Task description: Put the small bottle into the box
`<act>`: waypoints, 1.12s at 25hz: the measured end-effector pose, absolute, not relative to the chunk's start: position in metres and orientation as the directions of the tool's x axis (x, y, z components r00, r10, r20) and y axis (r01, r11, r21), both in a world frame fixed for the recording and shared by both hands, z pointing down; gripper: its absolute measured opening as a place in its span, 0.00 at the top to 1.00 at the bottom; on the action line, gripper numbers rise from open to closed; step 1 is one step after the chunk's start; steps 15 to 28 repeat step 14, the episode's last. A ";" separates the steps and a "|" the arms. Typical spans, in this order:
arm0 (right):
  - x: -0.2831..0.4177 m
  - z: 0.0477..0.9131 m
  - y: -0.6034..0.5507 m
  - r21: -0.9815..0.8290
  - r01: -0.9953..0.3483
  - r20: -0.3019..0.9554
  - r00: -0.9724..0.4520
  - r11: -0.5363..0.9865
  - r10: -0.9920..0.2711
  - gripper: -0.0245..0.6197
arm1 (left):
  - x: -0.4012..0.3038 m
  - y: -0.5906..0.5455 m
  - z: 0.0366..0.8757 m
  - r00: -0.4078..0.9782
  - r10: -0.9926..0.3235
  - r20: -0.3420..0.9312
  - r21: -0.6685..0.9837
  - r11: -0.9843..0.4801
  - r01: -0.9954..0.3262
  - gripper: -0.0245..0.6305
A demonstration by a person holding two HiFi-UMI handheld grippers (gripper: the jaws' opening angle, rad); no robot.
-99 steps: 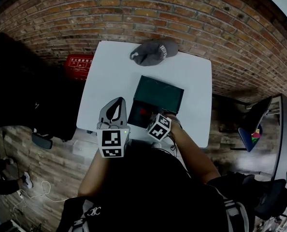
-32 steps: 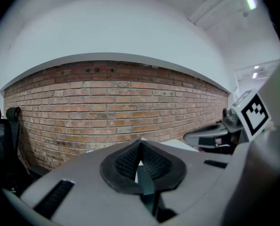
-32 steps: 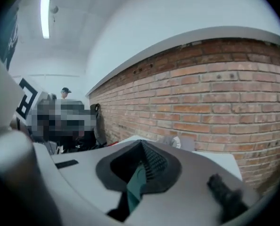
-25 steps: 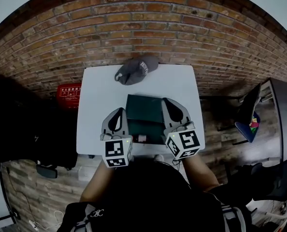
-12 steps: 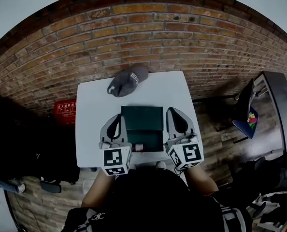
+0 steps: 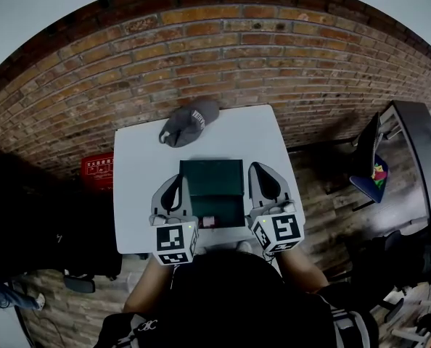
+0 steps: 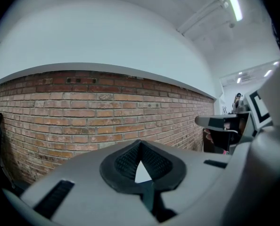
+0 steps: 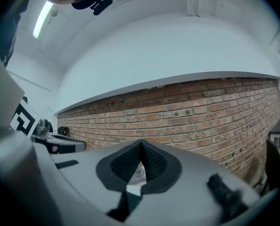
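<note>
A dark green box (image 6: 211, 180) lies open in the middle of the white table (image 6: 139, 165). The small bottle (image 6: 208, 222), pale with a red end, lies on its side at the box's near edge and seems to be inside it. My left gripper (image 6: 177, 177) rests just left of the box, shut and empty. On the box's right side sits my right gripper (image 6: 254, 167), also shut with nothing in it. In the left gripper view the black pads (image 7: 126, 160) meet at the tip, as do the pads (image 8: 152, 161) in the right gripper view.
A grey cap (image 6: 188, 124) lies at the table's far edge, close to the brick wall (image 6: 223, 49). A red crate (image 6: 96, 172) stands on the floor to the left. At the right are a dark desk (image 6: 411, 158) and a chair (image 6: 366, 167).
Four seconds ago my right gripper was over the box's near edge; it now rests beside the box on the right. Over the last second both grippers have stayed put.
</note>
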State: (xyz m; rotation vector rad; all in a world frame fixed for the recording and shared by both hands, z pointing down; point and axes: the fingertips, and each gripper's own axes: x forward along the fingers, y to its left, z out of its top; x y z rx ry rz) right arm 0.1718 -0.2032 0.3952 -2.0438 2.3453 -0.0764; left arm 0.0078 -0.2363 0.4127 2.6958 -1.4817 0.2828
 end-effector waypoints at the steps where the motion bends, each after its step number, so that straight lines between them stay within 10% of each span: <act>1: 0.171 0.395 -0.203 -0.056 -0.989 0.010 -0.140 0.139 -0.990 0.92 | 0.007 -0.236 0.413 0.523 -0.832 0.186 -0.042 -0.538 -0.842 0.95; 28: 0.162 0.395 -0.206 -0.044 -0.986 0.013 -0.160 0.160 -0.987 0.92 | 0.003 -0.233 0.414 0.519 -0.834 0.186 -0.037 -0.534 -0.845 0.95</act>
